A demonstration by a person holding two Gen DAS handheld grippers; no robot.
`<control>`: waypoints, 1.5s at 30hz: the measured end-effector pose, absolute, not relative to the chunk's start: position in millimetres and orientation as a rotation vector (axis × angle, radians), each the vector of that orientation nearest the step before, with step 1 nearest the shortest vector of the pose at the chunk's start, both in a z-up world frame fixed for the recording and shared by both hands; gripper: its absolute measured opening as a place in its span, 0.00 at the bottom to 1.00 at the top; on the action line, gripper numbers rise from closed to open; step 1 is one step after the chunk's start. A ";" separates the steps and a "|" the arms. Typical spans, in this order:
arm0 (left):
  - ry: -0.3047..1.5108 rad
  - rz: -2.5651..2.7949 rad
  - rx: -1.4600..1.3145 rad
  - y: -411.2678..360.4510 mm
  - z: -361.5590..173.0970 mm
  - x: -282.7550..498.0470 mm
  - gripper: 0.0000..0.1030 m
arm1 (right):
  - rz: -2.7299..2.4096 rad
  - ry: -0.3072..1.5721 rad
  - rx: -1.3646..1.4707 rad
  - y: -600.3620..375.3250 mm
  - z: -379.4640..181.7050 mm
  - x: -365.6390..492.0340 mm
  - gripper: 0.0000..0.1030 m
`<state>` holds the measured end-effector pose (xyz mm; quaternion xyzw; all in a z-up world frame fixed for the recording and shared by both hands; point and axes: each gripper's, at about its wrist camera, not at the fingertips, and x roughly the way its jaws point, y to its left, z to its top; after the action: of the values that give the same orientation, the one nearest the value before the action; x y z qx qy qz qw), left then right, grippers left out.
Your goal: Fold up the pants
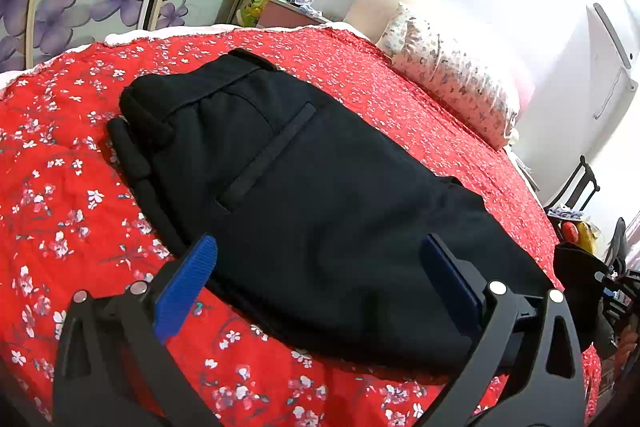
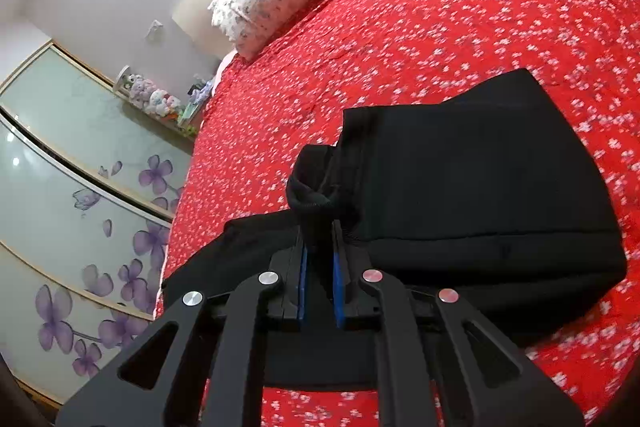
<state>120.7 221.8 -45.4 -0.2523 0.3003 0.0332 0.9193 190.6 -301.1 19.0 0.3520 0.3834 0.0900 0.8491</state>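
You're well past the start on this one, I'd say. The black pants point(image 1: 320, 167) are lying on the red floral bedspread point(image 1: 80, 187), out in the middle of the bed, away from the pillow point(image 1: 448, 67), and they already look like a fairly compact bundle with the waistband end at the far side in the left wrist view and a welt pocket facing up. Your right gripper point(image 2: 319, 259) is pinched down tight on a bunched bit of the black fabric, the blue pads almost together with cloth sticking up between them, and in that view a doubled-over slab of the pants sits just beside it on the right, so it reads like you're mid-fold, carrying one end over the rest. Your left gripper point(image 1: 320, 267) is wide open, hovering over the near edge of the bundle with nothing in it; I can't tell whether its tips touch the cloth. What's left, as far as I can judge: lay that held end down squarely, let go, and flatten things, since the bundle looks lumpy on the left edge.
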 end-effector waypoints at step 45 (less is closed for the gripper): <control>0.621 0.072 -0.512 219.5 -45.6 121.6 0.98 | 0.469 1.103 0.339 -91.7 -41.2 204.7 0.28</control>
<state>121.6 219.5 -45.6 -0.2490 0.3022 0.0348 0.9195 204.7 -91.7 -41.2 0.1587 0.5164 0.2197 0.8124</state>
